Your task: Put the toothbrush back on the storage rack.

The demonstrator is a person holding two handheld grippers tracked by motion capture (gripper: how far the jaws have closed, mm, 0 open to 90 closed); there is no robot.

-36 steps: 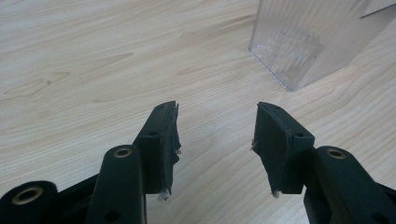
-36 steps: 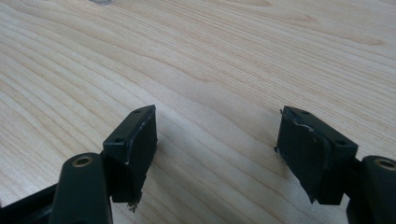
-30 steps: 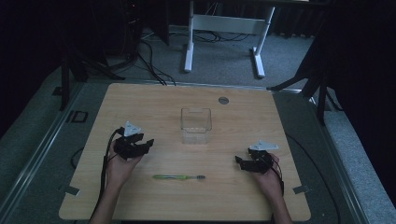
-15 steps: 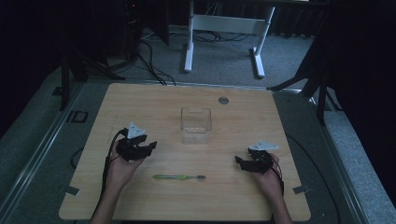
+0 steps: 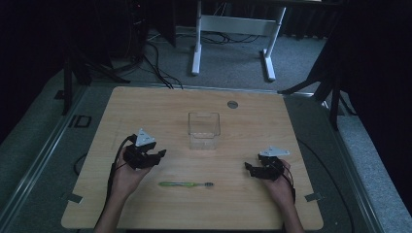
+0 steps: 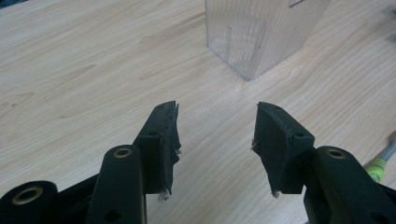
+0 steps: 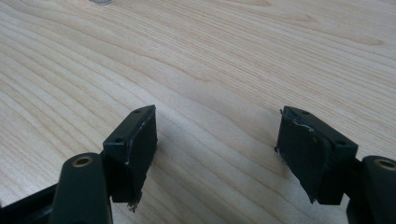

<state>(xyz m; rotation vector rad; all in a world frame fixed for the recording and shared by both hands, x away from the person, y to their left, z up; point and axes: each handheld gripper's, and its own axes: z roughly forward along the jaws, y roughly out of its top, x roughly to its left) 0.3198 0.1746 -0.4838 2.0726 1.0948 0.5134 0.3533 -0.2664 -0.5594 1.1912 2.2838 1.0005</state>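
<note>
A light wooden table (image 5: 145, 111) with rounded corners is sitting on grey carpet (image 5: 39, 141), with a small round grommet (image 5: 232, 104) showing near its far edge at about 12 o'clock. Beyond it, at 12 o'clock, the white legs of another desk (image 5: 197, 43) are standing on the carpet, and black cables (image 5: 155, 63) are trailing across the floor at 11 o'clock. Dim light is leaving the far room in darkness, with dark stand legs (image 5: 335, 92) leaning in at 2 o'clock.

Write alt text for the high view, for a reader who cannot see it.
A person's two hands each hold an open black gripper over a wooden table: the left gripper and right gripper flank a green toothbrush lying flat near the front edge. An empty clear plastic container stands upright behind it, mid-table.
</note>
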